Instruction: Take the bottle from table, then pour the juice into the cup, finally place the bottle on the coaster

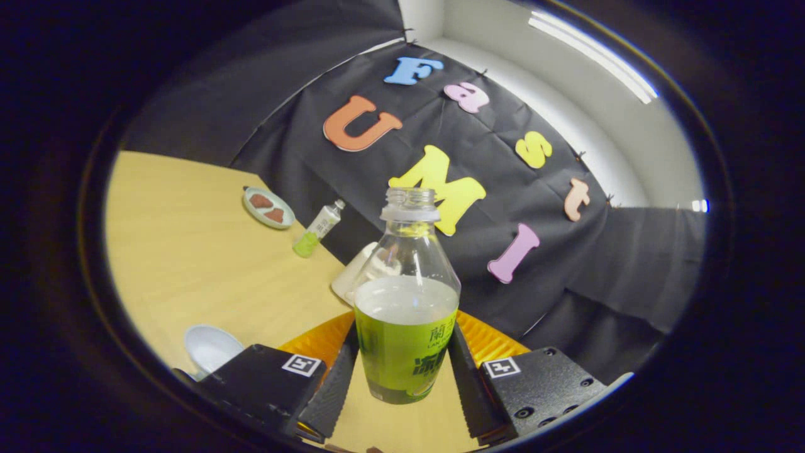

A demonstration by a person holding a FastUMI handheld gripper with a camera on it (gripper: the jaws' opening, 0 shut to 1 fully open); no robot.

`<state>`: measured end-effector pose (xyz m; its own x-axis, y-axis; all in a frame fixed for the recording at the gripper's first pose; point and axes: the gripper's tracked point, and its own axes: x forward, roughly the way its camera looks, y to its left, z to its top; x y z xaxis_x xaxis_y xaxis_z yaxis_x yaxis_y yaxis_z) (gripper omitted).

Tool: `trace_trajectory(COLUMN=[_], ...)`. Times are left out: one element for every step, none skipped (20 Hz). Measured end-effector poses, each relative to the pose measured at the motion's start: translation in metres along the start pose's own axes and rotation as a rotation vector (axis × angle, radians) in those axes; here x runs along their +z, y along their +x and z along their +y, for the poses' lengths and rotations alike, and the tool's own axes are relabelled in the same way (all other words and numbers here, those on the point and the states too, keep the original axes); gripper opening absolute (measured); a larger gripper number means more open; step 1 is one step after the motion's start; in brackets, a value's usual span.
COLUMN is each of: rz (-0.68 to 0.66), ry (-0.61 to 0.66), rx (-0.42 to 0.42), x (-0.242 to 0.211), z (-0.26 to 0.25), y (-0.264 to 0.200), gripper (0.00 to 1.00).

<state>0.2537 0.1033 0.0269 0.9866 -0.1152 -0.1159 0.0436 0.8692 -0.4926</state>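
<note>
The gripper (402,377) is seen closed to the width of the bottle (407,327), with both fingers (333,384) pressed against the labelled lower body, one on each side. The bottle is held upright between them, uncapped, and roughly half filled with pale juice. Some weight is to be expected low down, and the thin clear plastic is judged likely to flex and slip if squeezed hard; the labelled waist, where it is already gripped, is judged the soundest place to hold. With the neck open, any tilt is to be made slowly. An orange ribbed mat (490,336) is seen just behind the bottle, possibly the coaster. A white cup (210,347) is seen beside the left finger, low on the light wooden table (188,251). A white object (353,277), hard to make out, lies beyond. Farther off, a small second bottle (319,228) and a plate (268,207) are set near the black cloth wall (566,264).
</note>
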Motion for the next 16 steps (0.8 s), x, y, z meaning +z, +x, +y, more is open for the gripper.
trace_trajectory(rz=[0.003,0.005,0.008,0.015,0.040,0.059,0.074,0.079,0.084,0.083,0.105,0.125,0.149,0.171,0.183,0.194], ry=[0.068,0.141,0.219,0.296,0.357,0.413,0.464,0.499,0.518,0.536,0.544,0.554,0.561,0.561,0.564,0.559], rx=[0.012,0.029,0.039,0.050,0.060,0.047,0.058,0.061,0.058,0.068,0.069,0.064,0.069,0.068,0.078,0.087], x=[0.001,-0.002,-0.004,-0.005,-0.011,-0.015,-0.018,-0.024,-0.031,-0.037,-0.046,-0.056,-0.065,-0.074,-0.082,-0.088], z=[0.002,0.002,0.003,0.004,0.007,0.005,0.009,0.015,0.018,0.023,0.028,0.033,0.037,0.042,0.046,0.051], y=[0.006,0.012,0.020,0.032,0.045,0.057,0.072,0.082,0.092,0.102,0.113,0.120,0.127,0.133,0.137,0.139], gripper=[0.79,0.79,0.79,0.79,0.79,0.79,0.80,0.80,0.80,0.80,0.80,0.80,0.80,0.80,0.80,0.80])
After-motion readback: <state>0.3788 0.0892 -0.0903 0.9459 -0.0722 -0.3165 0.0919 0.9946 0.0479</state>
